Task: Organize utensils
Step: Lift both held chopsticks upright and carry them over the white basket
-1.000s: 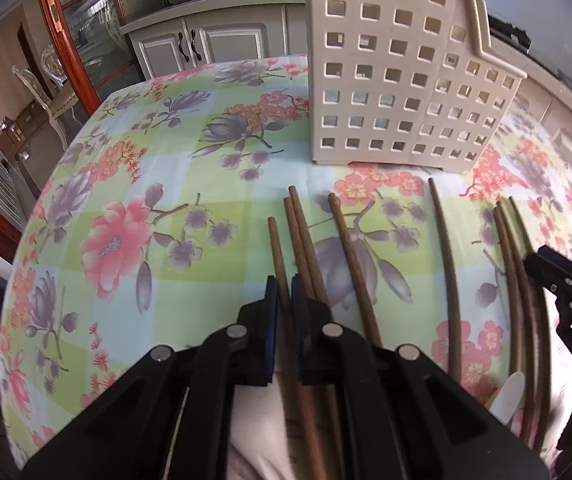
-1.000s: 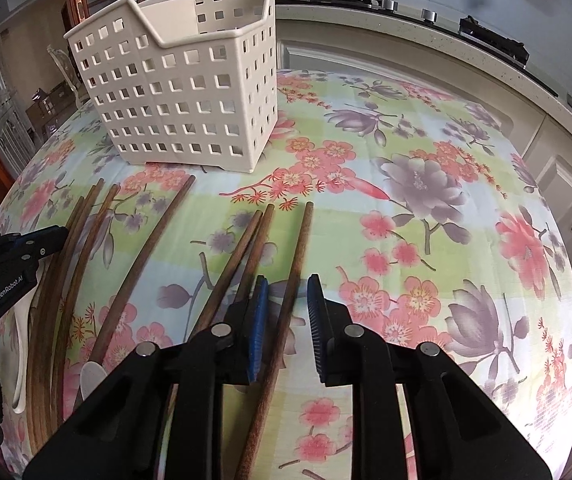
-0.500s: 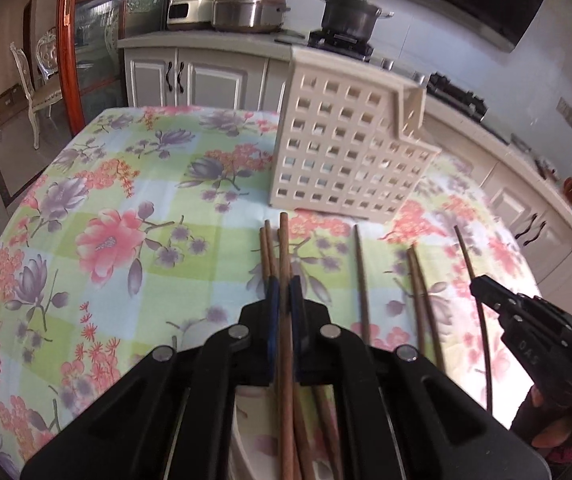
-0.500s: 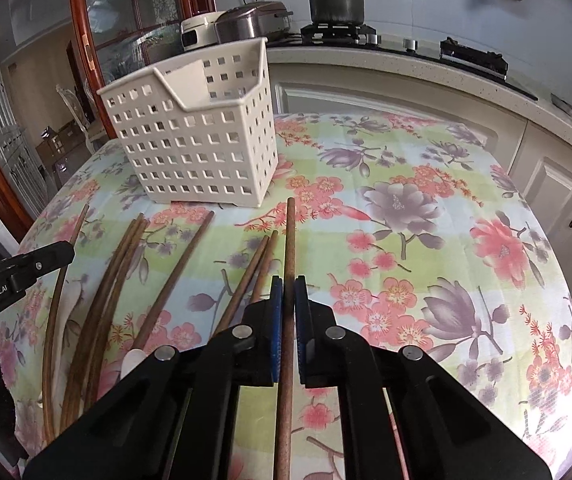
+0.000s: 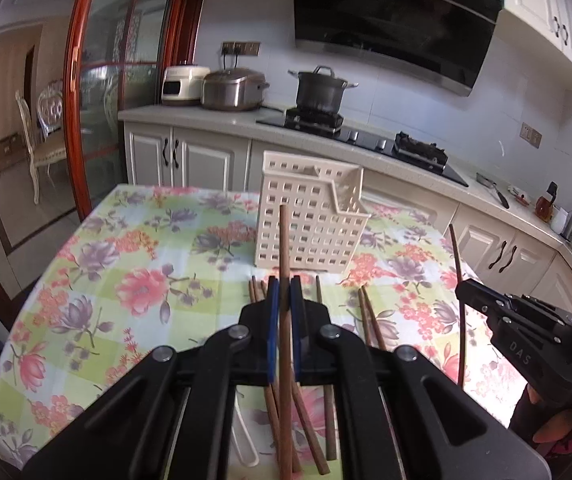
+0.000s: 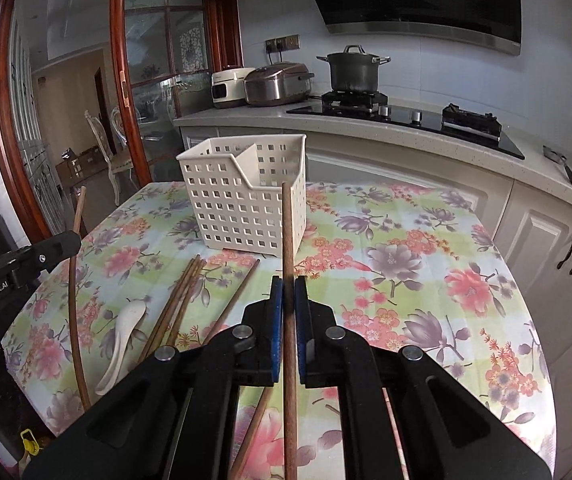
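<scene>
Partly hidden, chopstick [image 5: 283, 240] in left claw [image 5: 281, 292], lower end cut off

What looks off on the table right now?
Nothing is damaged or spilled. Loose chopsticks lie fanned at mixed angles on the table, a white spoon beside them, and the basket looks empty. Each gripper, left and right, holds one chopstick.

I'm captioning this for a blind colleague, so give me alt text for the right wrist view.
The right gripper is shut on a wooden chopstick pointing toward a white perforated basket on a floral tablecloth, where more chopsticks and a white spoon lie.
</scene>
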Motion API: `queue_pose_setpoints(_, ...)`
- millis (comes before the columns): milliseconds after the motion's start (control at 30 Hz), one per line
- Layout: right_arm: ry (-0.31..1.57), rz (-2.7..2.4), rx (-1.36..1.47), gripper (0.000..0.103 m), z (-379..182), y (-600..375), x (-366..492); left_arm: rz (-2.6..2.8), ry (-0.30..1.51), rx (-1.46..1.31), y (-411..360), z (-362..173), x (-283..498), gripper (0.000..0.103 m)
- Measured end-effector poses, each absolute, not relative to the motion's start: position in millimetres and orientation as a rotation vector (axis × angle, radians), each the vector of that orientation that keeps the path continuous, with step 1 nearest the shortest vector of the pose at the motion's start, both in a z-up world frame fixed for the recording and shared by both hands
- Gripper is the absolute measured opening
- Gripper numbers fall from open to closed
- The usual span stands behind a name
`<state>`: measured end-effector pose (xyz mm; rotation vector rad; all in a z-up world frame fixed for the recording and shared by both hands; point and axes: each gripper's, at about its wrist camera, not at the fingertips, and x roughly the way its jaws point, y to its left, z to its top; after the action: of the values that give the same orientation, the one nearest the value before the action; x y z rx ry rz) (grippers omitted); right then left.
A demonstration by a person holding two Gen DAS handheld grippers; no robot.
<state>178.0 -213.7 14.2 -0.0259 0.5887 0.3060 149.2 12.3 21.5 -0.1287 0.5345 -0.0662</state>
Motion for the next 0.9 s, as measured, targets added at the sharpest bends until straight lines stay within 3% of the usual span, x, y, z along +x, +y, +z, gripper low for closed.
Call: queue_pose_setpoints(900, 0.414, 0.332, -0.103, 0.006, 73, -209, 110, -0.06, 0.322, -0.036, -4, 64, 90, 0.006)
